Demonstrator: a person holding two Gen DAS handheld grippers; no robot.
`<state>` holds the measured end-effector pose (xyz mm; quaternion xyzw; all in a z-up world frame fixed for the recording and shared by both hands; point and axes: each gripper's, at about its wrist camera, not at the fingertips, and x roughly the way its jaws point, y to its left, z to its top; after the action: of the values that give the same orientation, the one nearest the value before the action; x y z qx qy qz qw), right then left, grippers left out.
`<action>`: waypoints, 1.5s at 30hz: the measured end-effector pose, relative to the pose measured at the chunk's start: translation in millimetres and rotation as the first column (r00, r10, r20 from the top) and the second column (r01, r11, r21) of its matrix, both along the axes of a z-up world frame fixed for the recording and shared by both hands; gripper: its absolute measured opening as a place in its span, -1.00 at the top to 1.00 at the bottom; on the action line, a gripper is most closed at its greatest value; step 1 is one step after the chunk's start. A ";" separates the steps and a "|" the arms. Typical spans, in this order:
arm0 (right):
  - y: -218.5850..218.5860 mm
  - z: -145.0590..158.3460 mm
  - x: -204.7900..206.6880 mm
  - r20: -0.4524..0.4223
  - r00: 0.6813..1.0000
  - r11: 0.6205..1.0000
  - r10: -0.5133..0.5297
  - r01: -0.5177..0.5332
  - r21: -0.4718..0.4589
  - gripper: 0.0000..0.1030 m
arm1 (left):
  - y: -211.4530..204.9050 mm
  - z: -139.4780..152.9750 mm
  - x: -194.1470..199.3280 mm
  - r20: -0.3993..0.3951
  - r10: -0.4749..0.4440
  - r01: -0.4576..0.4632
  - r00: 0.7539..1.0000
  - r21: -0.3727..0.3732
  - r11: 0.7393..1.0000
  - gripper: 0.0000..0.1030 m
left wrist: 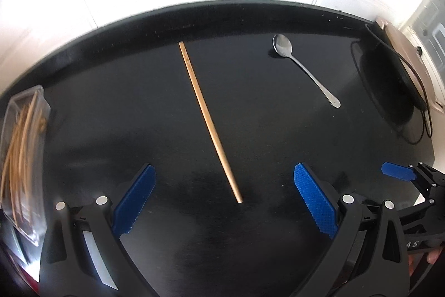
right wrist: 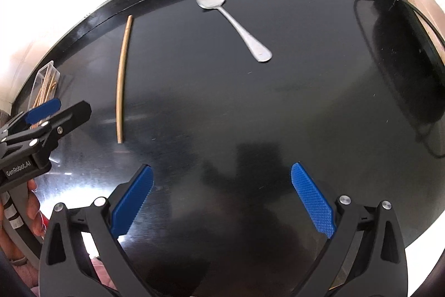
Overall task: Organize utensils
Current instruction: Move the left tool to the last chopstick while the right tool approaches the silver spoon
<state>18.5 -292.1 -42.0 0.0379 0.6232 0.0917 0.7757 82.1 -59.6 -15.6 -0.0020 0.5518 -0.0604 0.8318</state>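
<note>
Black hand-held gripper (right wrist: 221, 199) frames, blue ridged pads (right wrist: 133, 199), silver screws.

Glossy black bench (left wrist: 264, 146), faintly scratched, reflecting window glare along the near left side. Lying flat on it: a single wooden chopstick (left wrist: 210, 121), running from the far edge toward the near middle; a metal spoon (left wrist: 303, 68) well to its right, bowl toward the far edge, handle angled near and right, apart from the chopstick. At the left edge, a clear plastic container (left wrist: 26, 155) holding more wooden sticks. At the right edge, a dark flat object (left wrist: 389, 82) with a thin black cable (left wrist: 424, 113) looped beside it; what exactly it is, hard to tell.
</note>
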 end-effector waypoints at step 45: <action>7.8 -49.9 168.3 0.122 0.926 0.926 0.357 -0.334 -0.178 -0.90 | 42.9 -70.1 93.1 -0.081 0.186 -0.179 0.979 0.085 0.980 -0.90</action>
<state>186.8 -284.3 -91.9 -0.1398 0.5641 0.1815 0.7933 175.2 -16.7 -85.8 -0.0230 0.5876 0.0379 0.8079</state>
